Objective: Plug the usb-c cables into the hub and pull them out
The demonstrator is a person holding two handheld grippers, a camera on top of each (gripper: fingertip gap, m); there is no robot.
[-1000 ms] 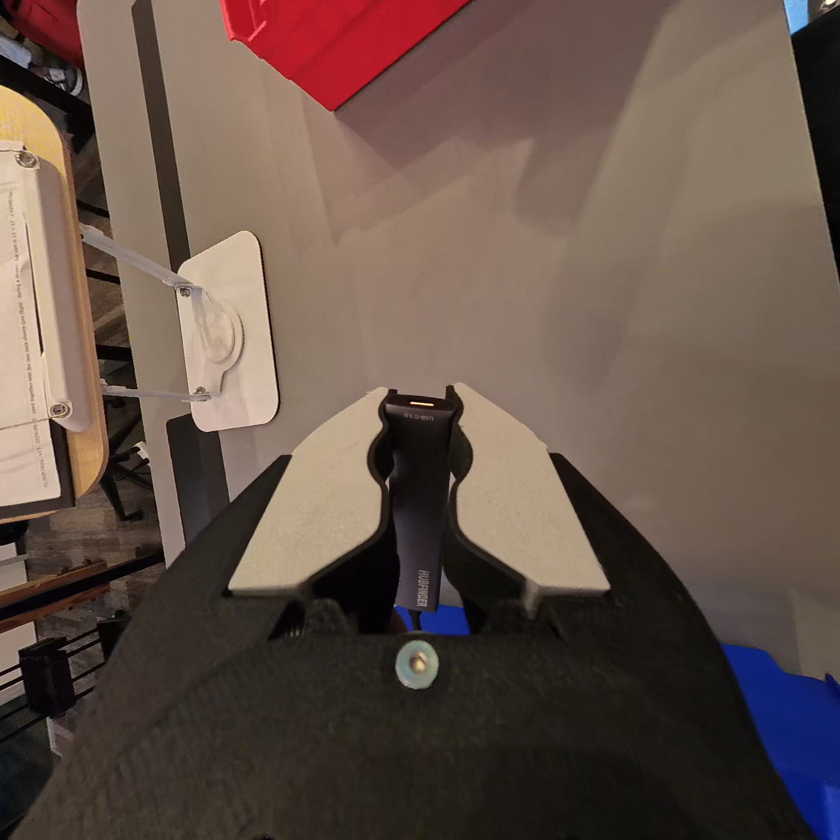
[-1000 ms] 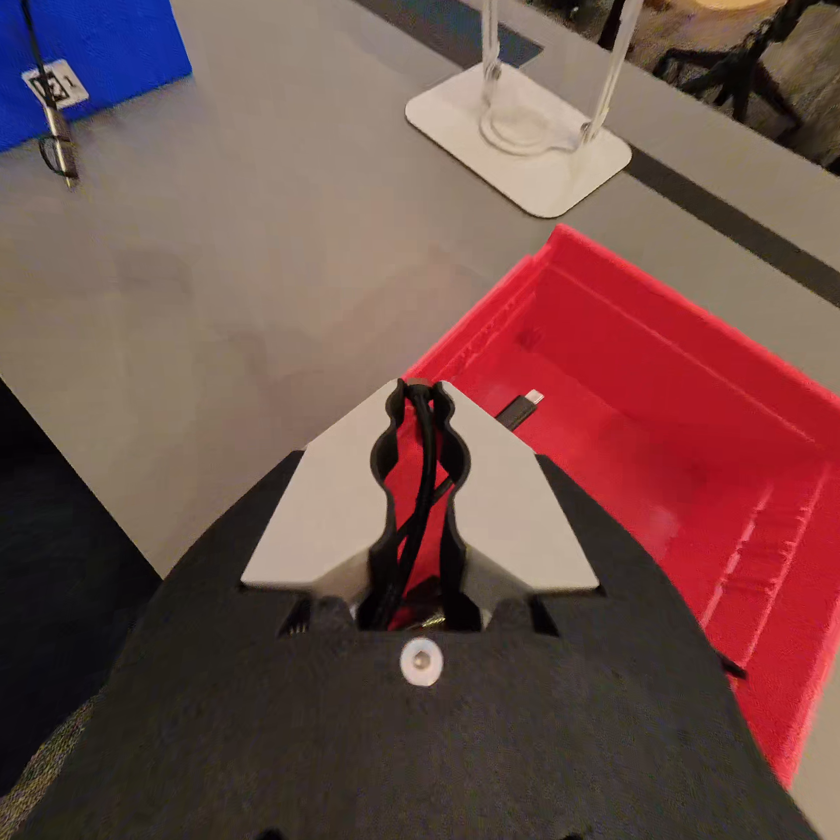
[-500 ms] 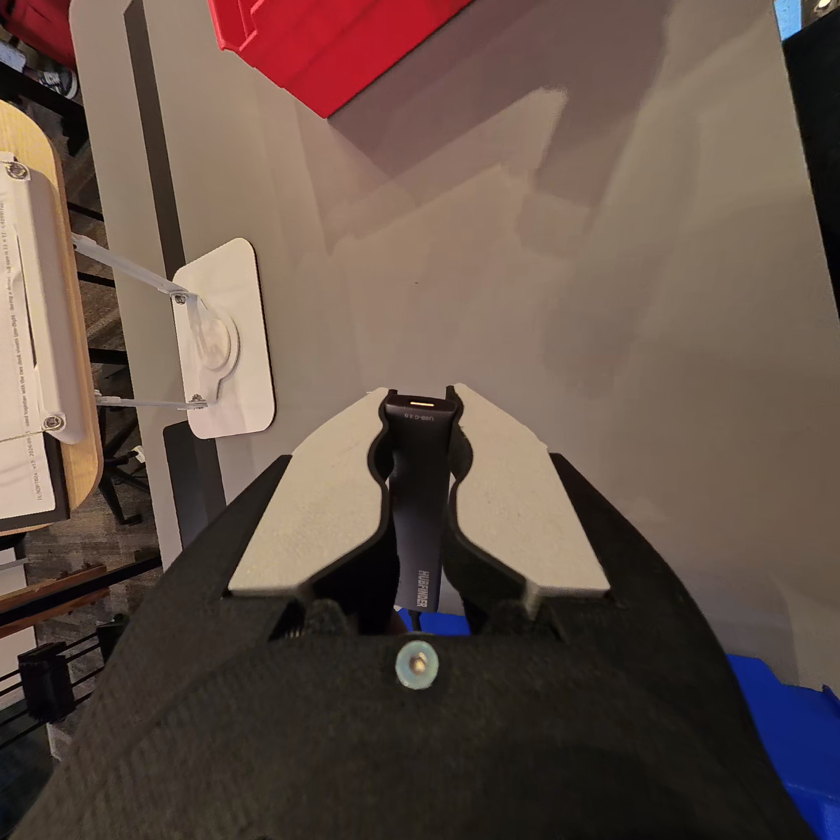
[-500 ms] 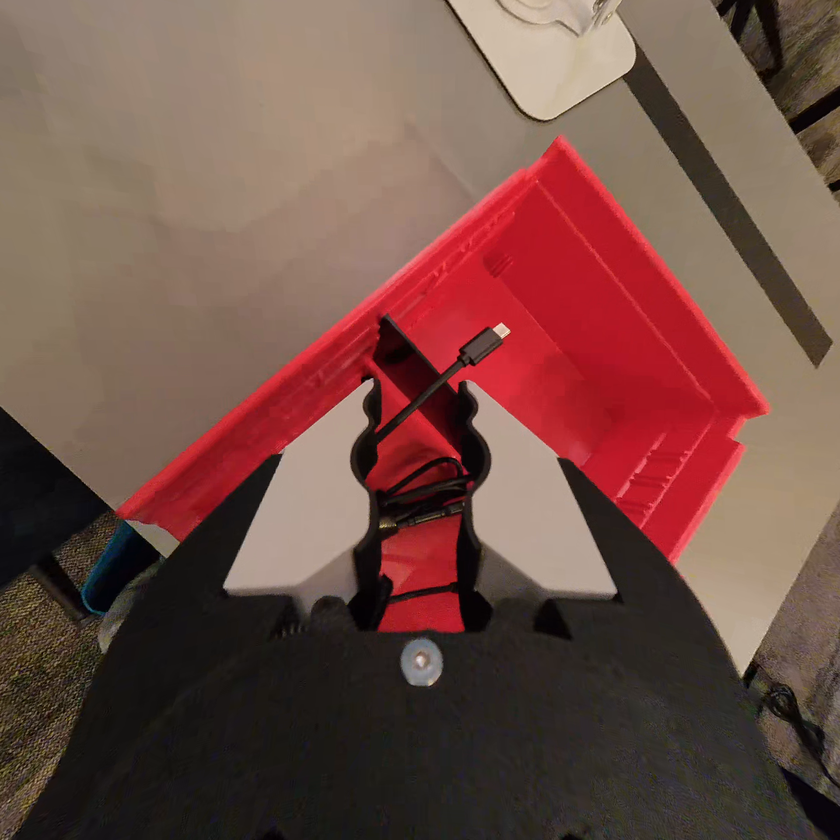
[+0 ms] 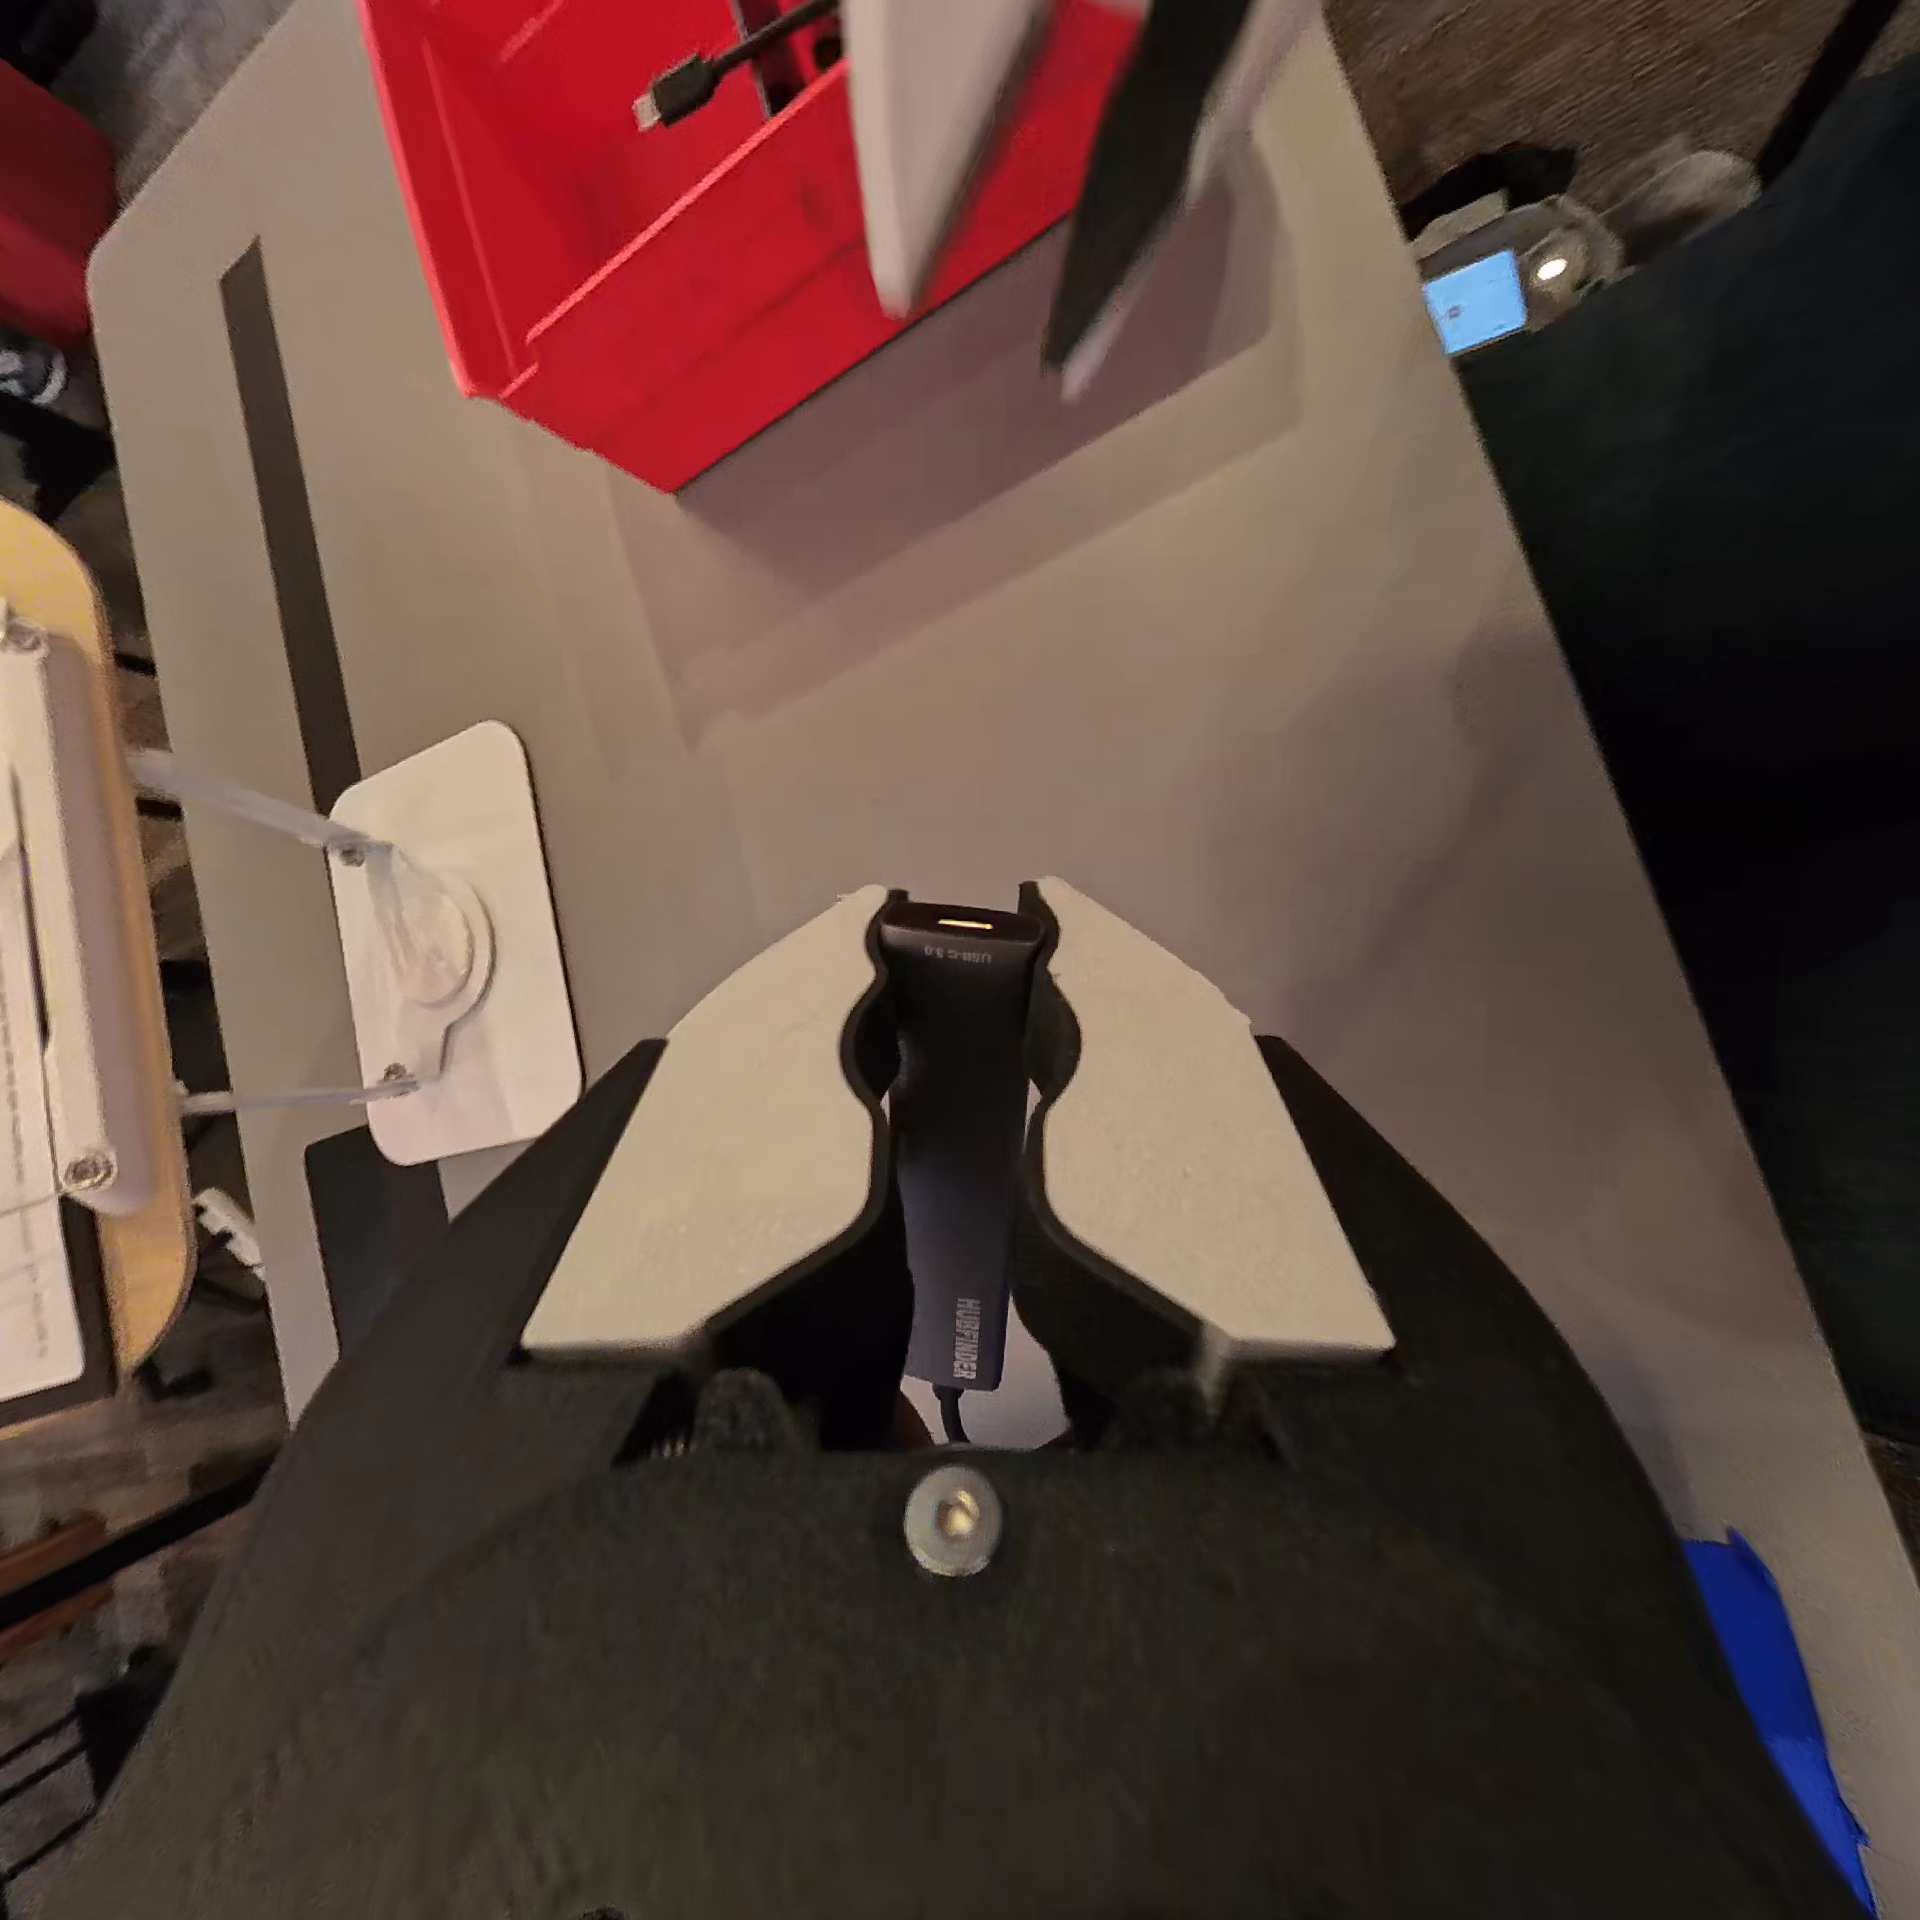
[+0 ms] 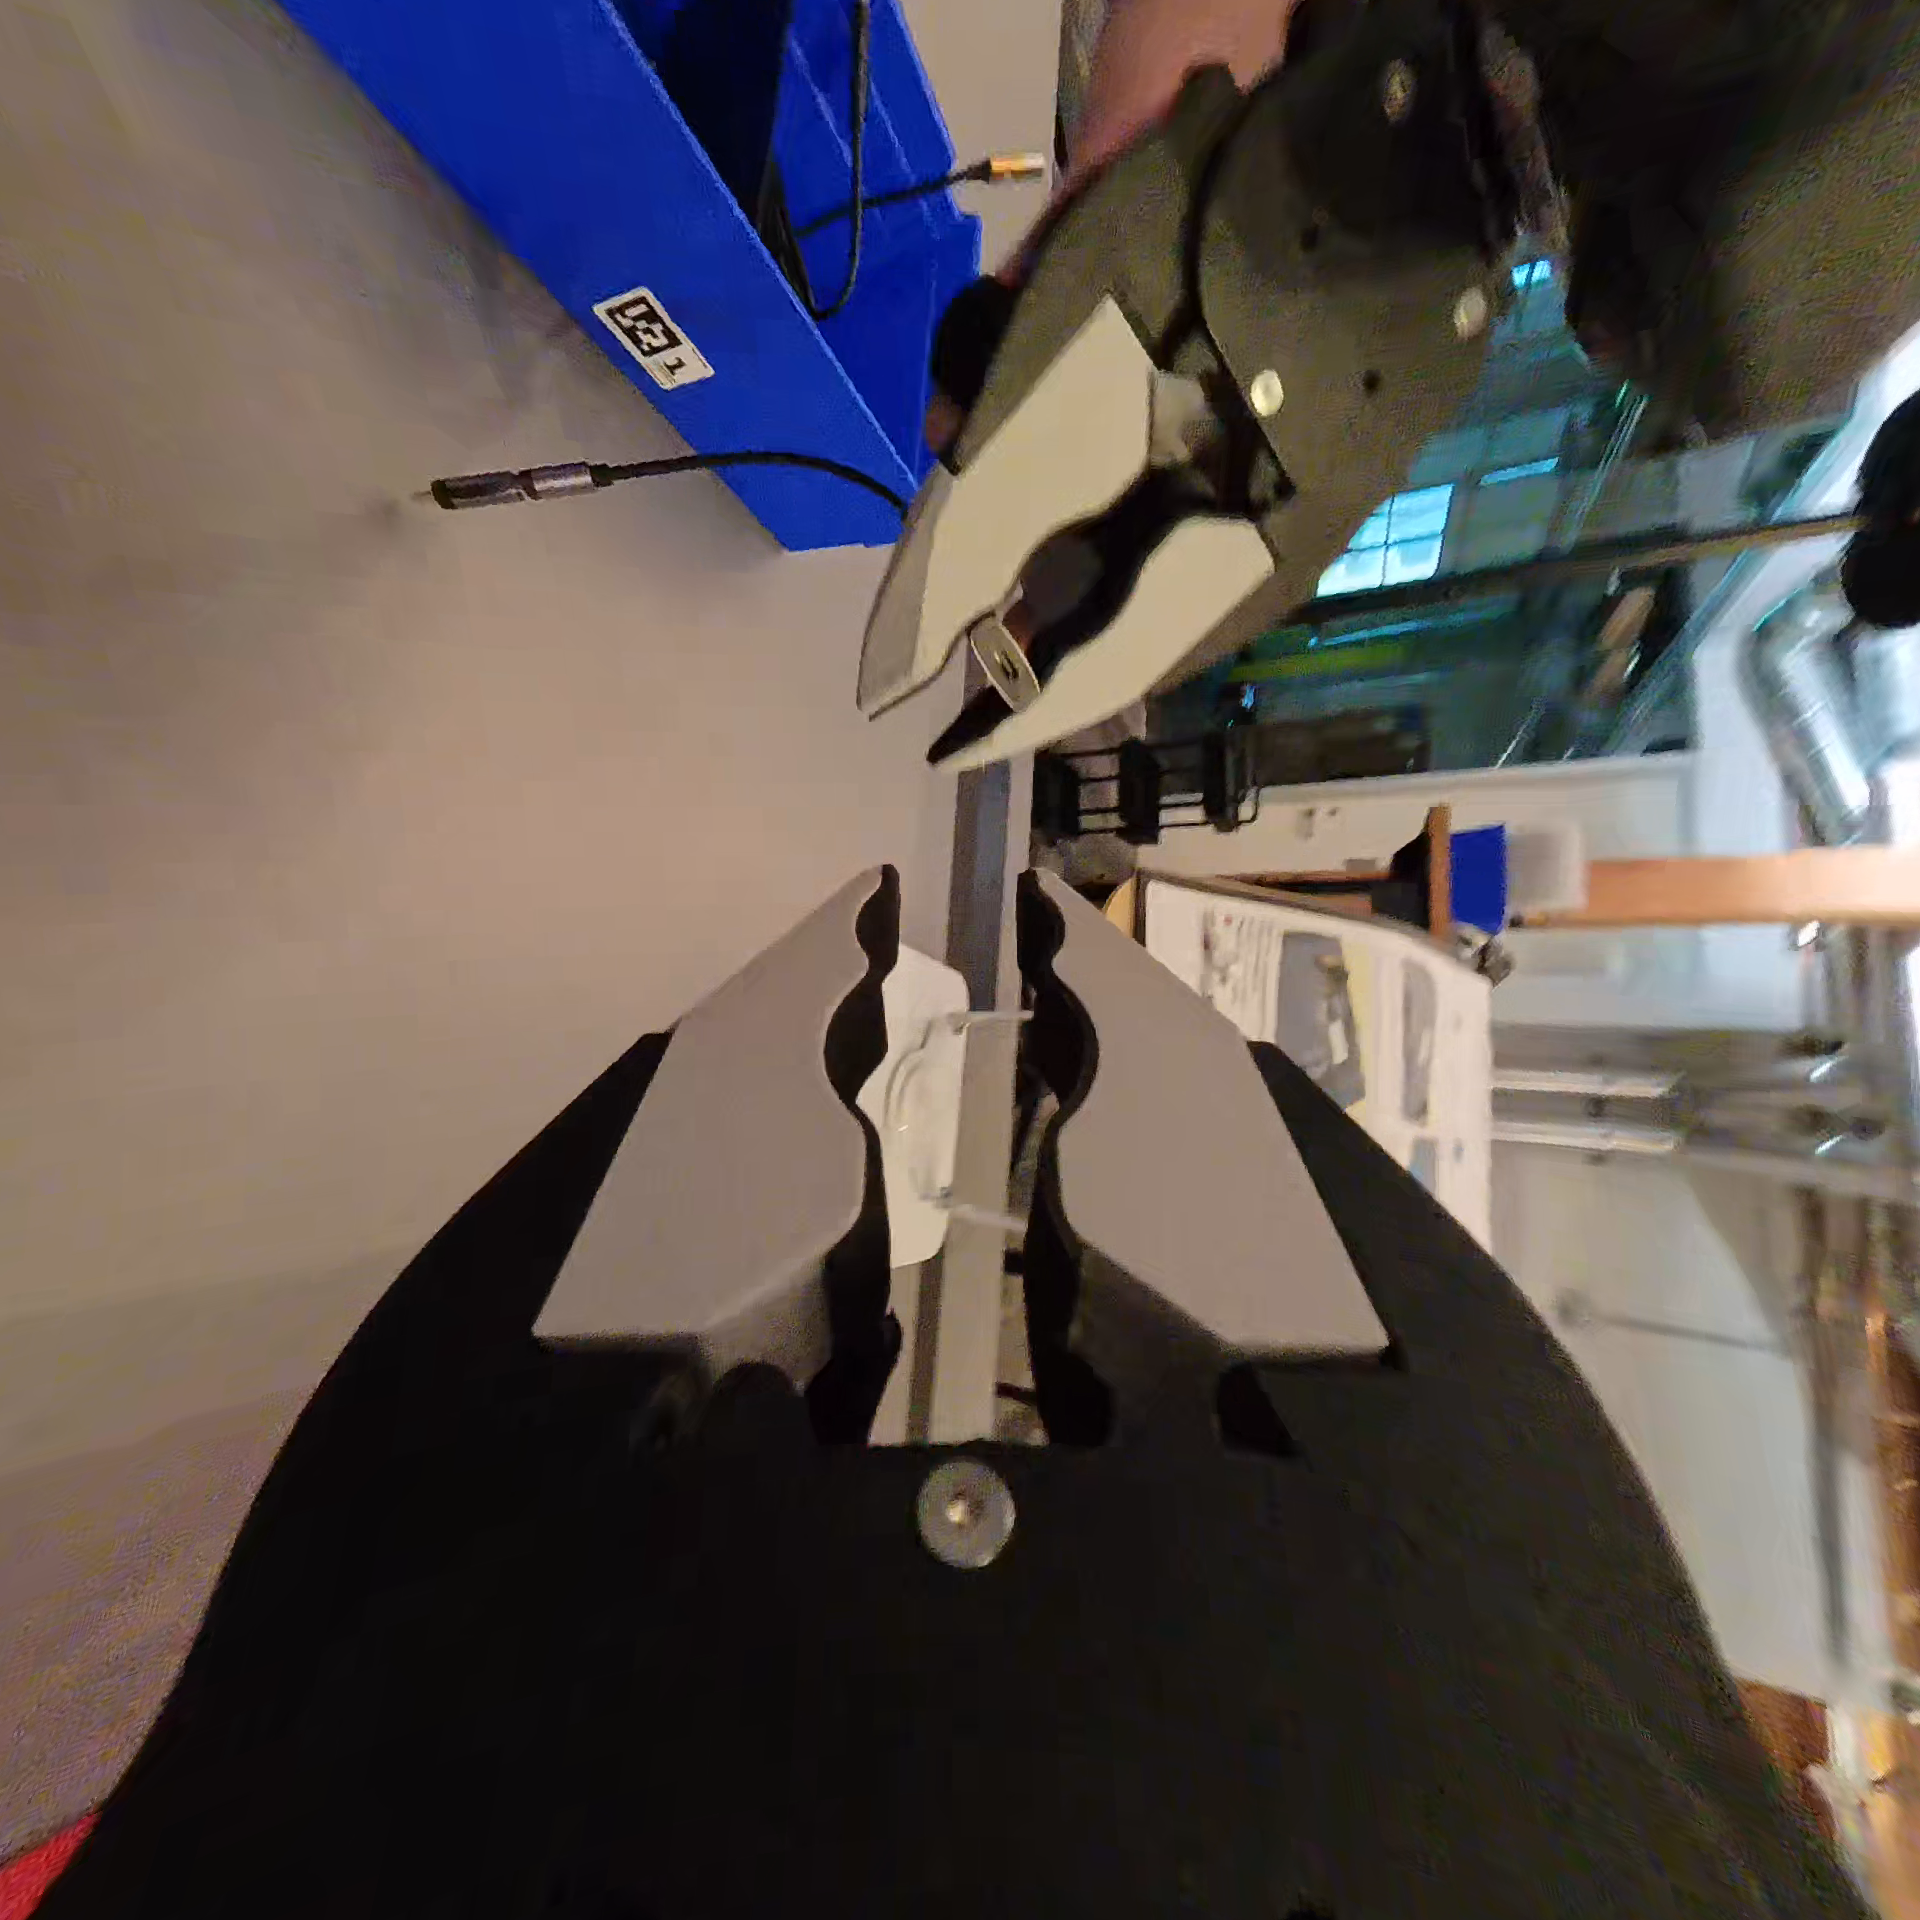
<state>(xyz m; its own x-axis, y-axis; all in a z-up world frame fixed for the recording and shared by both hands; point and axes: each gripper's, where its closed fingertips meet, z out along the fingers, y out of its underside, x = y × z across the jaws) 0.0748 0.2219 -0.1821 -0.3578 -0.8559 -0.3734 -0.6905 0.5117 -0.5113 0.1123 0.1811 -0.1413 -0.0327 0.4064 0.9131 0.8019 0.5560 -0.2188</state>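
Note:
My left gripper [image 5: 961,896] is shut on a dark slim hub [image 5: 956,1122], held above the grey table [image 5: 1039,644] with its port end facing forward. My right gripper [image 6: 956,883] is open and empty and points across the table at the left gripper [image 6: 1023,675], where the hub's end [image 6: 1003,665] shows between the fingers. It also shows blurred at the top of the left wrist view [image 5: 987,156], beside the red bin [image 5: 623,281]. A black usb-c cable plug [image 5: 675,94] lies in that bin. Another cable plug [image 6: 499,486] lies on the table by the blue bin [image 6: 623,187].
A white stand base with clear struts [image 5: 457,935] sits near the table's edge, also seen between my right fingers [image 6: 914,1091]. The blue bin's corner [image 5: 1766,1714] is below my left gripper. More cables hang out of the blue bin. Chairs and shelving lie beyond the table.
My right gripper opened and left the black cable in the red bin, then swung out to face the left gripper. My left gripper kept the hub and drew back.

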